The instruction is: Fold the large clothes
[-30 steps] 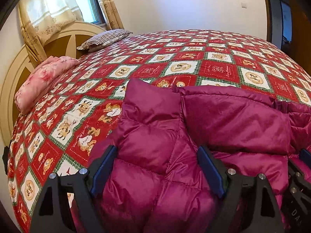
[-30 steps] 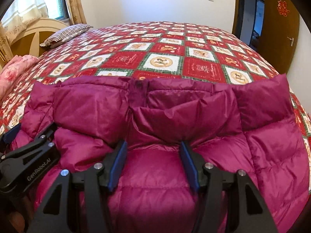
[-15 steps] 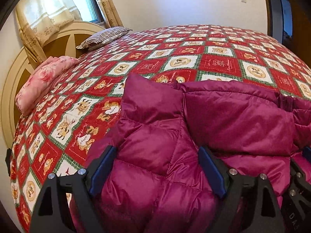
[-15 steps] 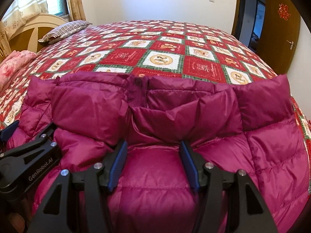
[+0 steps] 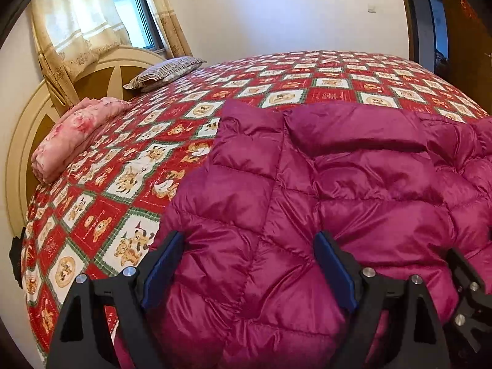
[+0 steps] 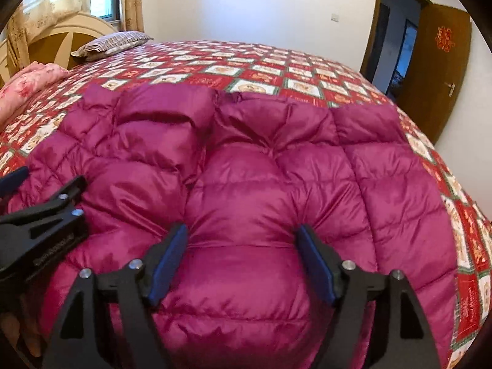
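The left gripper (image 5: 249, 258) stands with its jaws wide apart over the near left part of the magenta down jacket (image 5: 307, 190), a puffy quilted fold bulging up between the blue pads (image 5: 161, 266); whether the pads actually press the fabric cannot be told from this view. The right gripper (image 6: 243, 255) is opening its jaws at this moment, with a rounded swell of the same jacket (image 6: 261, 184) between them and the fabric creased in at each pad (so it looks touched on both sides, though no firm clamp shows). In the right wrist view the left gripper (image 6: 18, 184) appears at the left edge, just beside the right one and above the jacket's left half. The jacket lies spread across the near side of the bed, on the red patchwork bedspread (image 5: 276, 92); its far edge runs roughly straight across the spread, and its right edge sits close to the bed's right side. Beyond that far edge the bedspread lies bare up to the wall. At the left, by the headboard (image 5: 101, 73), rest a rolled pink blanket (image 5: 73, 132) and a striped pillow (image 5: 166, 72), both well apart from the jacket. An open wooden door (image 6: 436, 70) stands at the right.
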A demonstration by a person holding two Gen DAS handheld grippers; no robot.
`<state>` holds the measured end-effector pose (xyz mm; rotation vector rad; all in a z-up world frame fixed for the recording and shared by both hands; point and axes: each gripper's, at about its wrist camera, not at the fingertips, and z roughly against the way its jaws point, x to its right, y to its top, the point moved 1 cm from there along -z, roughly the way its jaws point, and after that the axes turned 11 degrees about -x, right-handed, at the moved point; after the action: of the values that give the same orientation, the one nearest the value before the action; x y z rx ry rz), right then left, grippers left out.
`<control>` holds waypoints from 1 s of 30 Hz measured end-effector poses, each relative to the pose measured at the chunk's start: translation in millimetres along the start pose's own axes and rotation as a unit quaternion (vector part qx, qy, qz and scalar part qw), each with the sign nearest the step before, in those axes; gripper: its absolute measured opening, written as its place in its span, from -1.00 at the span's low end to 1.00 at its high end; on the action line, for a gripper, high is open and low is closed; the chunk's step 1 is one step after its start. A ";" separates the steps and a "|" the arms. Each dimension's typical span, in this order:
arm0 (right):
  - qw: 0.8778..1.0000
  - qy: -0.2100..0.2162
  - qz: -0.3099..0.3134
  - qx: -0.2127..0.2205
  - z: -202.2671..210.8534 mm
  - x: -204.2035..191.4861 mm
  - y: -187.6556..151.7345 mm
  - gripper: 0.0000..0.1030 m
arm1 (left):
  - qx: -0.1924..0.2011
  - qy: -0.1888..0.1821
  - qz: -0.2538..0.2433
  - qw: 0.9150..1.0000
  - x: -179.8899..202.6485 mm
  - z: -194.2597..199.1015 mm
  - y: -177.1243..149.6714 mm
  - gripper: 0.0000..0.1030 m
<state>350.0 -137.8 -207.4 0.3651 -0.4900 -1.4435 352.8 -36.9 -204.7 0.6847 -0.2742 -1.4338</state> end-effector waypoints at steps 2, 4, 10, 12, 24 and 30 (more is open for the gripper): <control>1.000 0.004 -0.002 -0.003 0.4 1.3 1.2 0.52 | -0.008 -0.004 0.006 1.000 -7.4 5.5 -2.8 0.69; 1.000 0.005 0.001 -0.004 9.3 2.7 -2.7 0.52 | -0.006 -0.019 0.028 0.999 -26.6 22.0 -12.4 0.69; 0.999 0.006 0.003 0.038 56.8 0.4 -41.8 0.63 | 0.008 -0.010 0.110 0.994 -92.1 49.7 -49.0 0.69; 0.999 0.002 0.008 0.036 53.6 -4.1 -48.9 0.63 | -0.027 -0.026 0.134 0.990 -100.9 33.2 -56.7 0.69; 1.000 -0.022 0.000 0.013 31.0 -8.4 -50.1 0.86 | -0.077 -0.164 0.162 0.970 -96.1 4.5 -58.0 0.50; 1.000 -0.023 -0.003 0.014 28.9 -8.2 -48.9 0.88 | -0.049 -0.221 0.126 0.966 -82.8 13.0 -55.4 -0.68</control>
<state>292.9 -133.0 -209.1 0.3556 -0.5474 -1.4545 288.3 40.1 -208.2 0.2308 -0.6113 -1.3310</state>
